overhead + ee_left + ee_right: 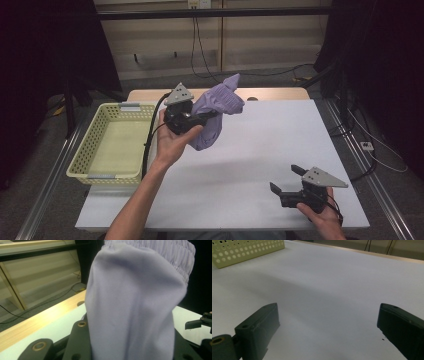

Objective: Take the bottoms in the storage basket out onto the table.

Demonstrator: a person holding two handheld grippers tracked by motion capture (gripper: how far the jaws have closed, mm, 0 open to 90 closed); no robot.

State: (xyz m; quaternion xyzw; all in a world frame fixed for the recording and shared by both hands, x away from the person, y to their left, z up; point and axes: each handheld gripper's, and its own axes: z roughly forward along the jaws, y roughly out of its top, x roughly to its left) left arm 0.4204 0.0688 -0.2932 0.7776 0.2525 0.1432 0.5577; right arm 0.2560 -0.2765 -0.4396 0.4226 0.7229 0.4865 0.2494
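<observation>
The left gripper [210, 116] is lifted off the table [260, 150] near its far left corner, held palm-up in the person's left hand [172, 142], and its jaws are clamped on a lilac cloth [216, 111]. The cloth is a garment of some kind — in the left gripper view its top edge shows a gathered elastic band [180, 255]. It is pinched somewhere around its middle: one part stands up and leans toward the far right, ending in a point above the table's far edge, while the rest hangs down below the jaws, close to the tabletop. Whether the hanging end touches the surface I cannot tell. Its long axis therefore runs close to upright, tilted a little to the right at the top. From the left gripper's own camera the cloth [132, 310] rises straight up between the jaws and hides most of what lies behind.

Just left of that hand, a pale yellow perforated basket [95, 145] sits on the left edge of the table; a corner of it [242, 252] shows at the upper left in the right gripper view.

The right gripper [286, 180] is well apart from the cloth, down near the table's near right corner, held low in the right hand [320, 212]. Its jaws stand wide apart with nothing between them — bare white tabletop [324, 290] shows in the gap.
</observation>
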